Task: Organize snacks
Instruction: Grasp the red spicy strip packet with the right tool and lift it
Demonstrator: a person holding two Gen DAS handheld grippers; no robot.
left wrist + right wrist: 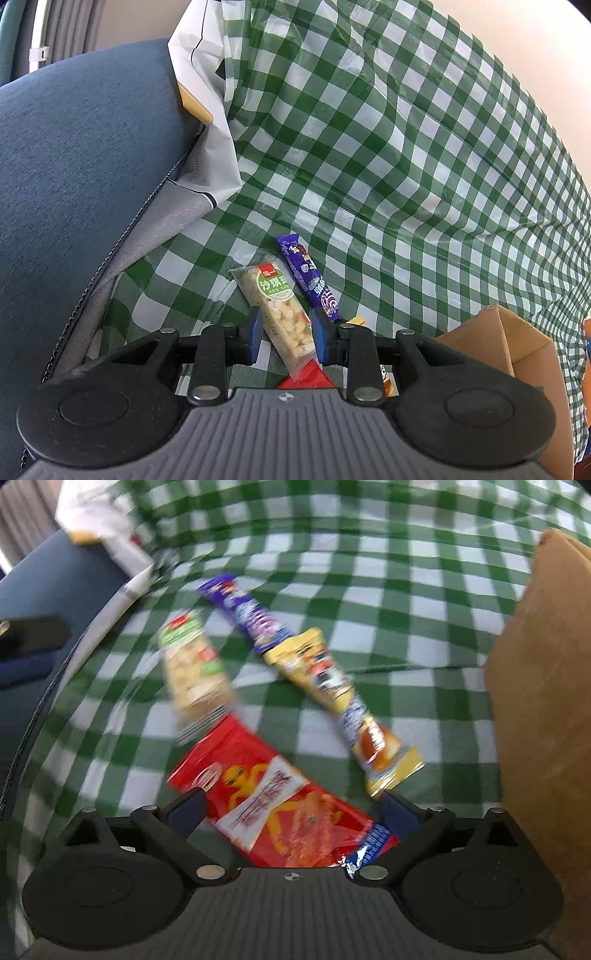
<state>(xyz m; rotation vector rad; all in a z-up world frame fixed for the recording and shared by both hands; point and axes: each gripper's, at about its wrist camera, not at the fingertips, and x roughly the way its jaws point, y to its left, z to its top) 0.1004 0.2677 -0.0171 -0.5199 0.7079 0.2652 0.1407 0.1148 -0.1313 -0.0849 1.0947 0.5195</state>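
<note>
Right tool (291, 806) spread wide over red packet (280, 812), long axis slanting across the gap, gripping nothing. Left tool (286, 332) narrow astride puffed-rice bar (280, 314); grip unclear.

Green-and-white checked cloth (406, 155). Purple bar (308, 282); pale bar (279, 314) with green label; red packet (280, 808) with yellow figure; yellow stick (343, 701); brown box (546, 701); blue cushion (81, 177).

We are holding the right gripper (291, 806) wide open, its fingers (186, 808) straddling the red snack packet (280, 812) lying on the checked cloth (388, 627).
</note>
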